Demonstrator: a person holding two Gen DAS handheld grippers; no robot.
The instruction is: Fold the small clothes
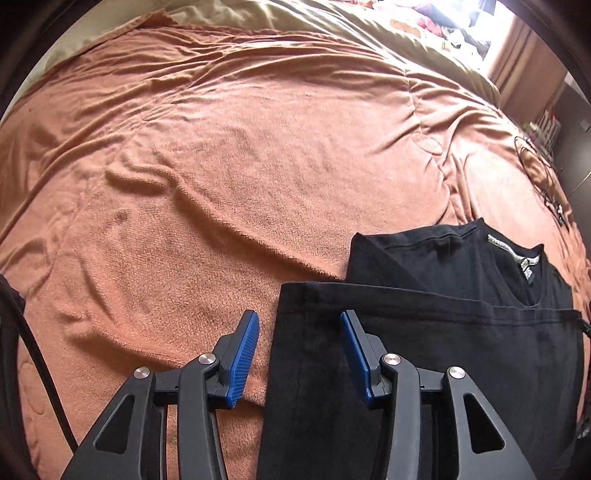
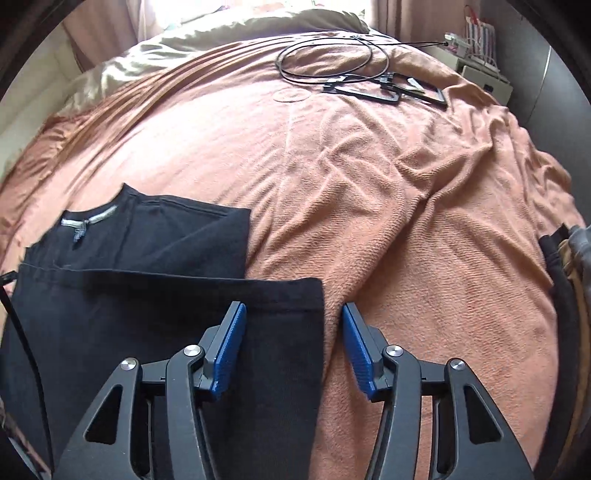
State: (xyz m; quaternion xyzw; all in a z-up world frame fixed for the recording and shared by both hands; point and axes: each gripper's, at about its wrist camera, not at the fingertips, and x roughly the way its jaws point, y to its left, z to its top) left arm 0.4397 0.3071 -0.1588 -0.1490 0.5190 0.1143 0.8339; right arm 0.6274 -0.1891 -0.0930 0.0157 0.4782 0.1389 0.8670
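A black T-shirt (image 1: 461, 325) lies on the bed, its lower half folded up over the chest, with the neckline and grey label (image 1: 511, 251) still showing beyond the fold. My left gripper (image 1: 299, 325) is open, its blue pads (image 1: 243, 358) straddling the folded shirt's left edge. In the right wrist view the same black T-shirt (image 2: 166, 295) fills the lower left. My right gripper (image 2: 293, 314) is open too, and the shirt's right edge runs between its blue pads (image 2: 229, 350). Neither gripper pinches the cloth.
An orange terry blanket (image 1: 221, 166) covers the bed, wrinkled, with beige bedding (image 1: 332, 22) at the far end. A black cable loop (image 2: 332, 59) and dark flat items (image 2: 388, 90) lie far on the right. Dark fabric (image 2: 561, 280) hangs at the right edge.
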